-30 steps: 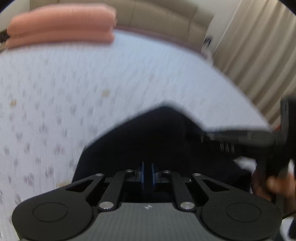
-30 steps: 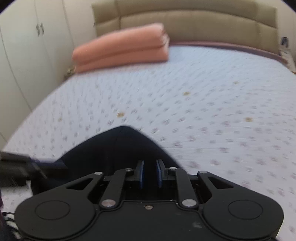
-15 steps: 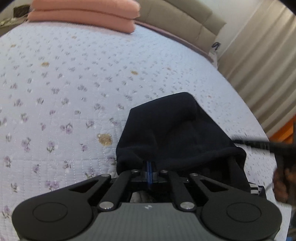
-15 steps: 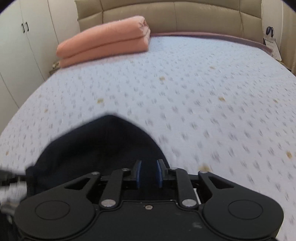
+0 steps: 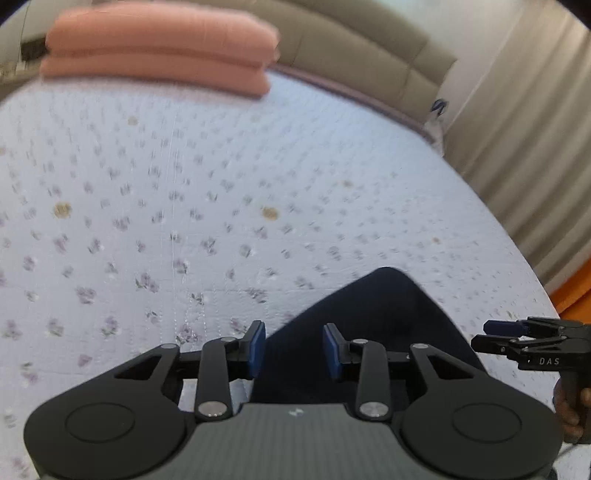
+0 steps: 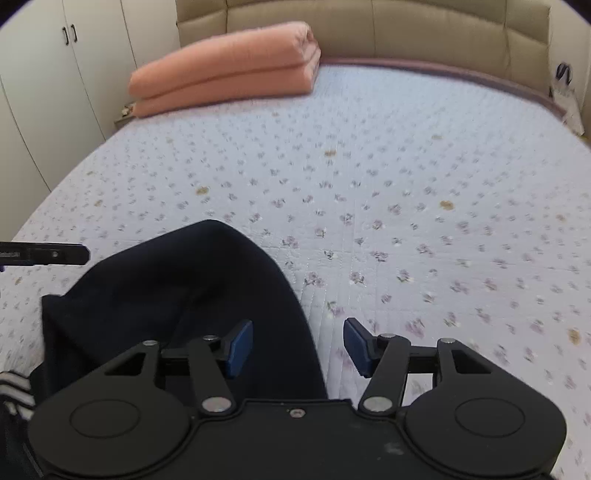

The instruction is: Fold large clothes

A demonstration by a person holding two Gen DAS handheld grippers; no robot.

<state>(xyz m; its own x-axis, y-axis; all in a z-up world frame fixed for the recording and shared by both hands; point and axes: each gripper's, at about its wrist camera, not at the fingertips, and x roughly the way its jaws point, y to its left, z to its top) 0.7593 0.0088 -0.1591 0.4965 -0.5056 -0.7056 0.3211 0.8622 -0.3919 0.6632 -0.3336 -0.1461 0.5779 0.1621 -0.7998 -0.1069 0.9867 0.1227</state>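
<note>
A dark navy garment [image 5: 373,325] lies on the floral bedspread, its hood-shaped end pointing up the bed. It also shows in the right wrist view [image 6: 177,291], with a striped white trim at the lower left [image 6: 13,391]. My left gripper [image 5: 293,349] is open and empty just above the garment's left edge. My right gripper [image 6: 298,347] is open and empty above the garment's right edge. The right gripper shows at the right of the left wrist view [image 5: 532,343]. The left gripper's finger shows at the left of the right wrist view [image 6: 44,254].
The floral quilted bedspread [image 6: 406,184] covers the bed. A folded salmon-pink blanket [image 6: 229,66] lies at the head by the beige headboard [image 6: 406,26]. White wardrobe doors [image 6: 44,74] stand on the left. Curtains [image 5: 535,147] hang on the right.
Both grippers were shut on the dark garment. They have opened and let it go. The garment now lies on the bed and both grippers have pulled back a little.
</note>
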